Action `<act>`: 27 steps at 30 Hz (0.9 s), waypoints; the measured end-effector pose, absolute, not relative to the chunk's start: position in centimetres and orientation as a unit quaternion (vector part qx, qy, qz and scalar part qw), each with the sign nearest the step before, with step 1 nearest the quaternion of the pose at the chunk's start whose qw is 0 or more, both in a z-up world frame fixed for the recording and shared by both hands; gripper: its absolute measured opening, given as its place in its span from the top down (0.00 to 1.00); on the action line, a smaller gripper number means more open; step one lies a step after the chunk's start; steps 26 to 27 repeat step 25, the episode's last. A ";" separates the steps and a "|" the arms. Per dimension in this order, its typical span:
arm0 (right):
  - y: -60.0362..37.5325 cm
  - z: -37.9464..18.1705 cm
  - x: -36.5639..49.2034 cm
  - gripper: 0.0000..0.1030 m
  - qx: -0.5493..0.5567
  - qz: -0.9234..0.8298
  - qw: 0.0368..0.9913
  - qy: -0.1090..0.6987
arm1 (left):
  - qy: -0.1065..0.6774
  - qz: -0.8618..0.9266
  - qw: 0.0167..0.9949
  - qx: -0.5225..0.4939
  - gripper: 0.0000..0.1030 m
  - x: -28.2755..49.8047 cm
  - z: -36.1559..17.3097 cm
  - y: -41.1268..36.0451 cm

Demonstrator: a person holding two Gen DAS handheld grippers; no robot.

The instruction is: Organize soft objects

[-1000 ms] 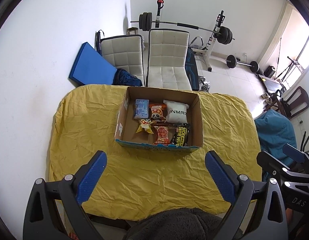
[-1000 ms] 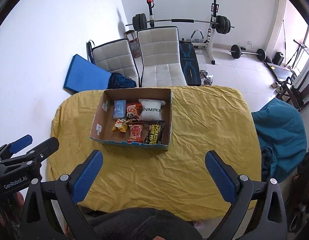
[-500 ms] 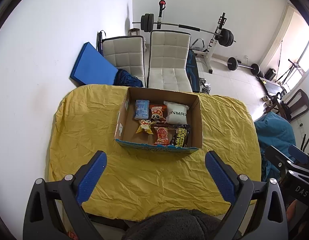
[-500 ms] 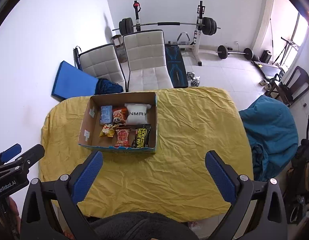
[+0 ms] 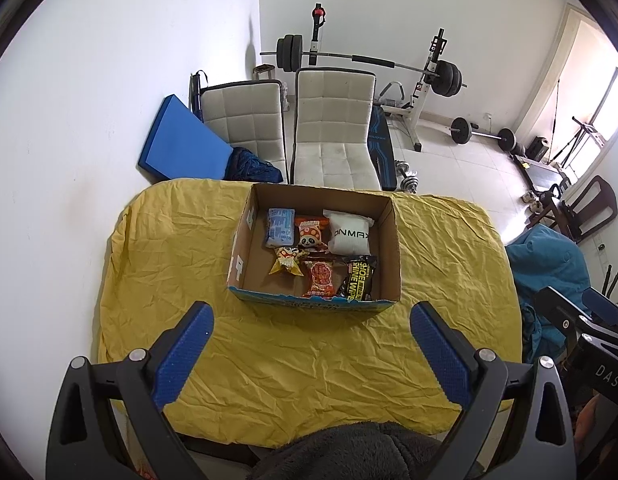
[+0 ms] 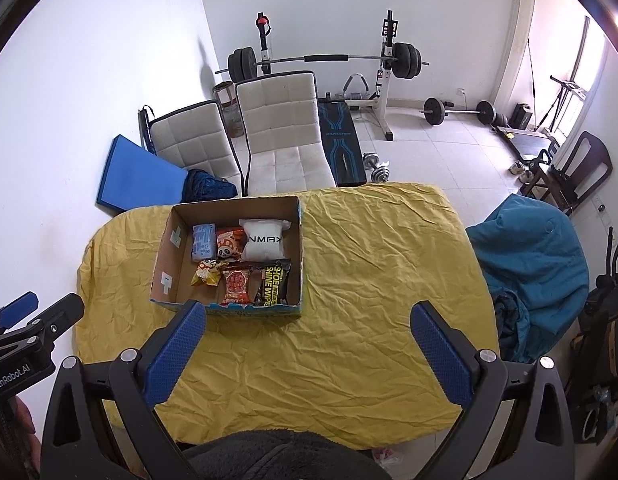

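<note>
An open cardboard box (image 5: 391, 240) (image 6: 171, 256) stands on the yellow-covered table (image 5: 169, 264) (image 6: 381, 264). Inside lie several soft packs: a blue pack (image 5: 280, 227), an orange panda pack (image 5: 311, 233), a white pouch (image 5: 351, 234), a yellow snack (image 5: 287, 262), a red pack (image 5: 320, 278) and a black wipes pack (image 5: 359, 280). My left gripper (image 5: 311, 352) is open and empty, held high over the table's near edge. My right gripper (image 6: 309, 350) is open and empty, to the right of the box (image 6: 171, 256).
Two white chairs (image 5: 333, 128) stand behind the table, with a blue mat (image 5: 181, 140) against the wall. A weight bench and barbell (image 6: 325, 60) fill the back. A teal beanbag (image 6: 529, 248) sits right of the table. Dark fleece (image 5: 349, 452) lies below.
Both grippers have risen and drawn back a little, so the box looks smaller and lower. The right view has swung rightwards. The jaws stay open.
</note>
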State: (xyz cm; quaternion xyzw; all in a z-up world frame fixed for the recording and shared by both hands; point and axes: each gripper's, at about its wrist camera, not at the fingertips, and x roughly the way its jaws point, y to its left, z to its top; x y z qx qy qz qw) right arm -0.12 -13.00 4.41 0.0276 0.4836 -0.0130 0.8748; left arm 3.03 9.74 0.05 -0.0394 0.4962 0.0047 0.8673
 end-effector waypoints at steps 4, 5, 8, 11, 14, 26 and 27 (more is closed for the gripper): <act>-13.0 4.6 -0.2 0.00 0.028 -0.013 0.875 0.482 | 0.497 0.004 0.867 -0.041 0.02 3.0 0.1 9.7; -13.0 4.6 -0.3 0.00 0.027 -0.014 0.876 0.482 | 0.497 0.004 0.867 -0.040 0.02 3.0 0.1 9.7; -13.0 4.7 -0.3 0.00 0.027 -0.014 0.876 0.481 | 0.496 0.002 0.867 -0.041 0.02 2.9 0.1 9.6; -12.9 4.8 -0.3 0.00 0.027 -0.014 0.876 0.481 | 0.495 0.003 0.868 -0.041 0.02 2.9 0.2 9.6; -13.0 4.7 -0.3 0.00 0.026 -0.014 0.877 0.480 | 0.495 0.002 0.868 -0.041 0.02 2.9 0.2 9.6; -12.6 5.2 -0.1 0.00 0.027 -0.010 0.877 0.480 | 0.496 0.001 0.868 -0.041 0.02 2.8 0.4 9.4; -12.6 5.2 -0.1 0.00 0.027 -0.010 0.877 0.480 | 0.496 0.001 0.868 -0.041 0.02 2.8 0.4 9.4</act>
